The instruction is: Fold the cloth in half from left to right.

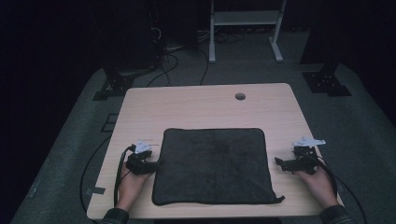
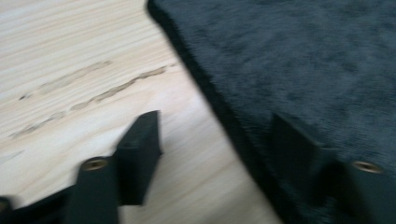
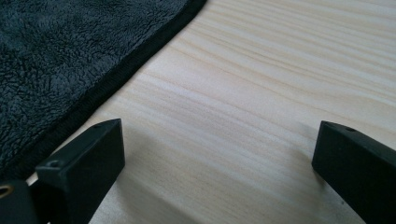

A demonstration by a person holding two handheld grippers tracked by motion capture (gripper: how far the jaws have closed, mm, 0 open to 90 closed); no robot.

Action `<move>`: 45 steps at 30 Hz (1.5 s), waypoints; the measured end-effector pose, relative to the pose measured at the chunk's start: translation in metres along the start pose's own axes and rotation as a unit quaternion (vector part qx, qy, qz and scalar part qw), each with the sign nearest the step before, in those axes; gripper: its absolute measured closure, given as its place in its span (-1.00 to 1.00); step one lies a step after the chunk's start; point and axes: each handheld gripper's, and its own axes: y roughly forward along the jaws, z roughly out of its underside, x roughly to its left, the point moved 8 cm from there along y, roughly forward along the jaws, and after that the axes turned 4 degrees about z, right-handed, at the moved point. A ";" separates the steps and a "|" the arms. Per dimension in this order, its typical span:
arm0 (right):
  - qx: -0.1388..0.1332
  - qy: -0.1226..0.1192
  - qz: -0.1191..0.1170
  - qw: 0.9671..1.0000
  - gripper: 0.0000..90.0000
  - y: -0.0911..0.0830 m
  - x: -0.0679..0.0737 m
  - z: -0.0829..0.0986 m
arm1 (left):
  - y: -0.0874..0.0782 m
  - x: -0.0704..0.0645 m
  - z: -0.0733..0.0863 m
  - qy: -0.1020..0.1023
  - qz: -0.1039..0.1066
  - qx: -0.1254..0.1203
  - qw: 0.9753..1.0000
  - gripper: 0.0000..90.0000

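Note:
A dark grey towel (image 1: 214, 164) lies flat in the middle of the light wooden table (image 1: 201, 105). My left gripper (image 1: 158, 163) rests at the towel's left edge, open; in the left gripper view one jaw is over the wood and the other over the towel (image 2: 299, 60), with the hem between them. My right gripper (image 1: 279, 162) sits on the table just right of the towel, open, a small gap from the hem. In the right gripper view its jaws stand wide apart over bare wood, and the towel's (image 3: 51, 60) black hem runs past the left jaw.
A round cable hole (image 1: 240, 96) is near the table's far edge. Black cables trail off the table from both grippers. A small tag (image 1: 279, 199) sticks out at the towel's near right corner. A white frame (image 1: 245, 28) stands on the floor beyond.

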 end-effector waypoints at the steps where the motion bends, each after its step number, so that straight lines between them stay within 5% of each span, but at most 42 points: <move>1: 0.000 0.000 0.000 1.000 -0.96 0.000 0.000 0.000 | 0.000 -0.001 0.000 0.002 0.004 0.000 1.000 -0.03; 12: 0.000 -0.002 -0.002 1.000 -0.96 0.000 0.001 0.000 | 0.001 -0.014 -0.003 0.007 0.053 0.005 0.999 0.87; 26: 0.001 -0.004 -0.005 1.000 -0.96 0.000 0.002 0.000 | -0.008 0.000 -0.003 -0.006 0.053 0.005 0.999 0.91; 39: 0.000 -0.005 -0.004 1.000 -0.96 0.000 0.002 0.000 | -0.035 0.047 0.010 -0.053 0.005 -0.007 0.999 0.91; 45: 0.000 -0.005 -0.004 1.000 -0.96 0.000 0.002 0.000 | -0.043 0.044 0.003 -0.070 0.041 -0.045 0.996 0.90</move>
